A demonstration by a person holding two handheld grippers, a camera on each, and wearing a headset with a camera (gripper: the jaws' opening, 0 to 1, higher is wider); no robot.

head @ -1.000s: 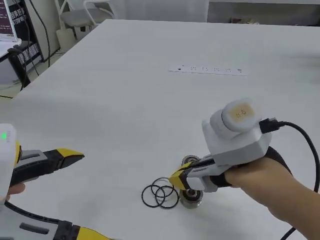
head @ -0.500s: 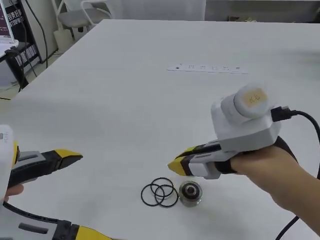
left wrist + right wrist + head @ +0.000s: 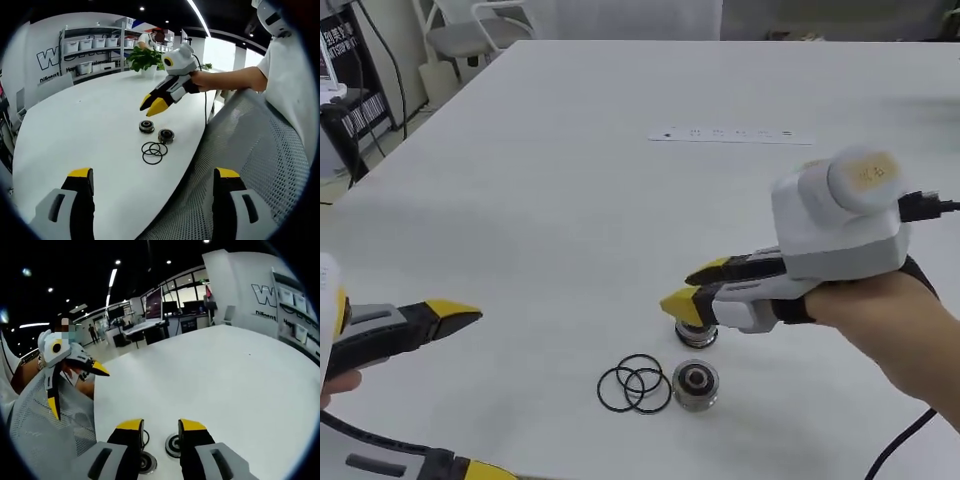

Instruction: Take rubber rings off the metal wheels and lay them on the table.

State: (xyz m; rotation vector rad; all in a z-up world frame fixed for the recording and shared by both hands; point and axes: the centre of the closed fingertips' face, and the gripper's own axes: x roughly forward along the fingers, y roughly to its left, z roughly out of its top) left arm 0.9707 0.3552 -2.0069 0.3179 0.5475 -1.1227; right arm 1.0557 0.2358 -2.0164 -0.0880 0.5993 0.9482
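Note:
Two small metal wheels stand on the white table: one [image 3: 695,384] beside three overlapping black rubber rings [image 3: 635,387], the other [image 3: 697,334] just behind it. My right gripper [image 3: 688,288] hovers right above the farther wheel, jaws slightly open with nothing between them. In the right gripper view [image 3: 161,426] both wheels [image 3: 173,445] [image 3: 147,462] lie just below the jaw tips. My left gripper [image 3: 470,390] is wide open at the lower left, well clear of the rings. The left gripper view [image 3: 152,175] shows the rings [image 3: 153,150], both wheels [image 3: 146,126] [image 3: 165,135] and the right gripper [image 3: 152,104].
A white power strip [image 3: 730,135] lies far back on the table [image 3: 570,200]. A cable [image 3: 895,450] trails from the right gripper at the lower right. Chairs and a dark stand sit beyond the table's far left corner.
My right gripper has lifted up and to the right off the wheels, uncovering the farther wheel. The left gripper, the rings and the near wheel have stayed put.

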